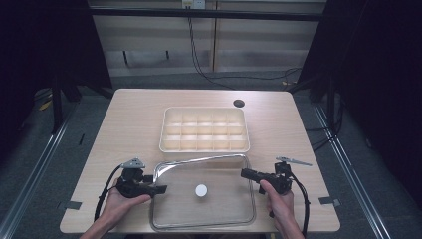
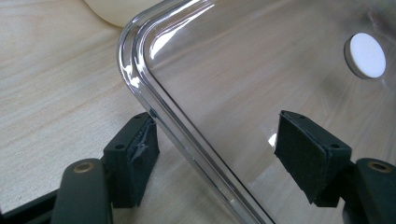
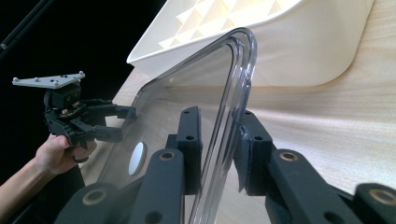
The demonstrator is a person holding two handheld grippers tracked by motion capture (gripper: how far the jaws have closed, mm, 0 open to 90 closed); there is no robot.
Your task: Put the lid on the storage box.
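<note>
The clear lid (image 1: 219,199) lies on the bench (image 1: 129,124) just before the cream tray (image 1: 204,130). The right gripper (image 3: 218,154) fingers pinch its rim; the left gripper (image 2: 217,154) fingers stand spread astride its edge.

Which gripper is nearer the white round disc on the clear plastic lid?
Roughly even; left gripper looks marginally nearer, open astride the lid's left rim. Right gripper clamps the right rim. Disc sits between.

- Light wood counter (image 1: 129,124), dark round hole (image 1: 239,103) near far edge.
- Cream compartment tray (image 1: 204,129) at centre.
- Clear lid (image 1: 219,199) at near edge.
</note>
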